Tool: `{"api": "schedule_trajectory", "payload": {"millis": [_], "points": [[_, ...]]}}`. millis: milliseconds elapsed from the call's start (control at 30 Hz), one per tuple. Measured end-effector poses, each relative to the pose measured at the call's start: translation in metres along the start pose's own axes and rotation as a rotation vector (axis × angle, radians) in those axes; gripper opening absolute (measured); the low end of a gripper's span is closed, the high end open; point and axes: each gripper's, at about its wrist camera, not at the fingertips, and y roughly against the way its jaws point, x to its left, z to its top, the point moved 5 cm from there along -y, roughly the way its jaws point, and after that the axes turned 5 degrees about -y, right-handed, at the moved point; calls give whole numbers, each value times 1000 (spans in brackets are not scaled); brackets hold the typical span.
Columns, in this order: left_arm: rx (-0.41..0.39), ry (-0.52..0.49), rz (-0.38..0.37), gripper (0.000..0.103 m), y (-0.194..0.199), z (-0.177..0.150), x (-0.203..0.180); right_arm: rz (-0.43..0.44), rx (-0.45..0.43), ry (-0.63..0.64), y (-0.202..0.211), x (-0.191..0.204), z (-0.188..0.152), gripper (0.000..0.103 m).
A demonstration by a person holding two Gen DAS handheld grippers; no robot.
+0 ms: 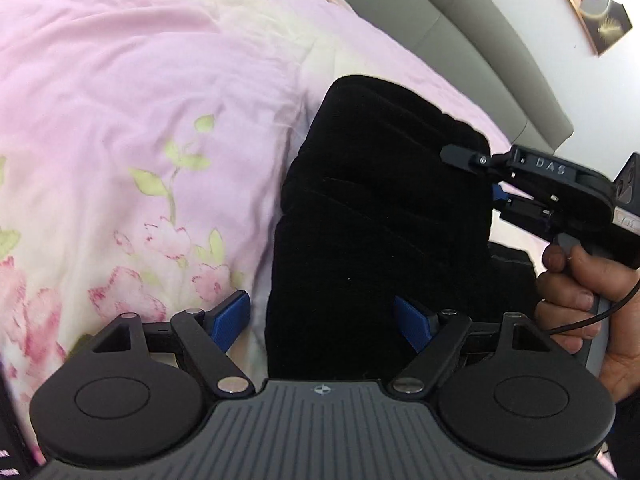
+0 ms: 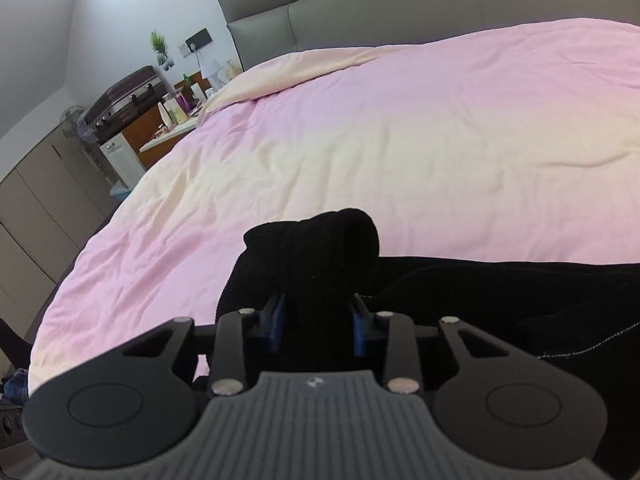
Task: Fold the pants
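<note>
Black pants [image 1: 372,216] lie bunched on a pink floral duvet [image 1: 132,128]. My left gripper [image 1: 324,320] is open, its blue pads either side of the near edge of the pants, not gripping. My right gripper [image 2: 318,320] is shut on a bunched fold of the pants [image 2: 316,248], lifted a little above the pink duvet [image 2: 360,140]. The right gripper also shows in the left wrist view [image 1: 492,184] at the right edge of the pants, held by a hand.
A grey padded headboard [image 2: 400,8] runs along the far side of the bed. A bedside cabinet with bottles and a lamp [image 2: 184,96] stands at the far left. A picture [image 1: 588,4] hangs on the wall.
</note>
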Motion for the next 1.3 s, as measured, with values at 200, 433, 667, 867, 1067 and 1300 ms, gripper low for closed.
{"api": "schedule_trajectory", "payload": {"millis": [200, 433, 667, 867, 1067, 1300], "points": [[34, 34, -128, 83, -4, -10, -1, 131, -148, -350, 61, -46, 2, 10], [87, -76, -32, 77, -18, -27, -9, 3, -95, -236, 2, -79, -32, 14], [69, -81, -33, 76, -21, -24, -11, -215, -218, -100, 55, -56, -24, 36], [49, -81, -25, 77, -13, -31, -16, -93, -270, 184, 82, -1, -52, 35], [41, -136, 19, 78, -8, -38, -25, -191, -94, 163, 38, -25, -116, 39], [-28, -151, 35, 78, 2, -39, -31, -126, -148, -1, 85, -51, -113, 47]]}}
